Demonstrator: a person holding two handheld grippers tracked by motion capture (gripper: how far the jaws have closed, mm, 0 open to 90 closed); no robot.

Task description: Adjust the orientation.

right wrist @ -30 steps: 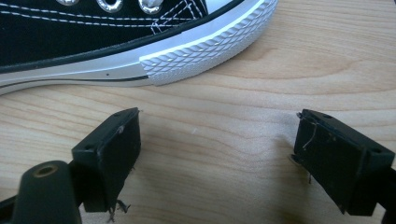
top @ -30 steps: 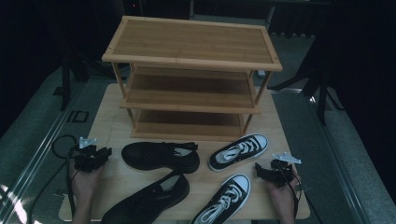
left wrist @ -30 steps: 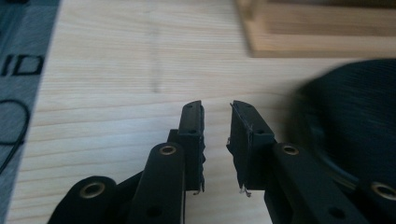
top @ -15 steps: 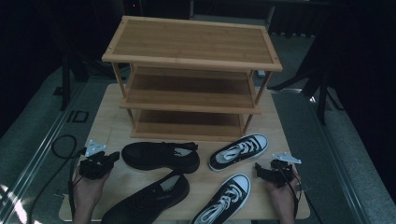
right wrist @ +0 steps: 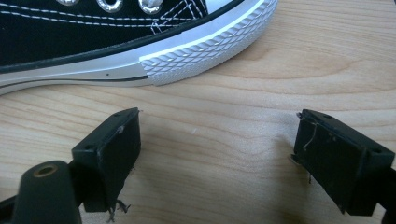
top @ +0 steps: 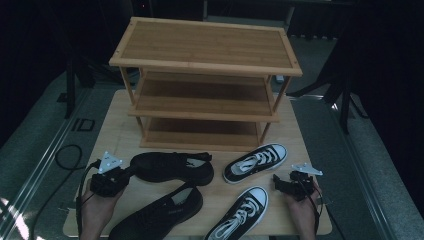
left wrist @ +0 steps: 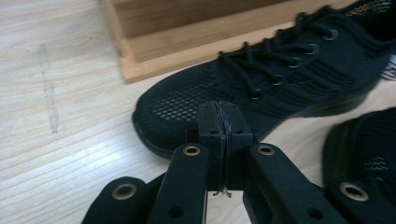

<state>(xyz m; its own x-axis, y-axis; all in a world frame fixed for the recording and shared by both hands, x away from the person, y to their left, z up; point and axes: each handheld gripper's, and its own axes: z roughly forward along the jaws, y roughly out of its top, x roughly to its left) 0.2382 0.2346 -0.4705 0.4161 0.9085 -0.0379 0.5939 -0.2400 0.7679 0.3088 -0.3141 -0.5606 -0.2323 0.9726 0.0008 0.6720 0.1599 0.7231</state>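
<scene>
Hiding black shoe's toe (left wrist: pixel 187 112): shut left hand-held gripper (left wrist: pixel 225 122).

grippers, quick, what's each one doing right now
left gripper: shut, jaws together, nothing between them, just short of the black mesh sneaker.
right gripper: open, empty, by the black-and-white canvas sneaker.

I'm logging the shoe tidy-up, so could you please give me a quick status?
Left gripper shut, empty, at the black mesh shoe. Right gripper open, empty, beside the black-and-white sneaker. Shoe rack shelves bare, nothing blocking.
</scene>
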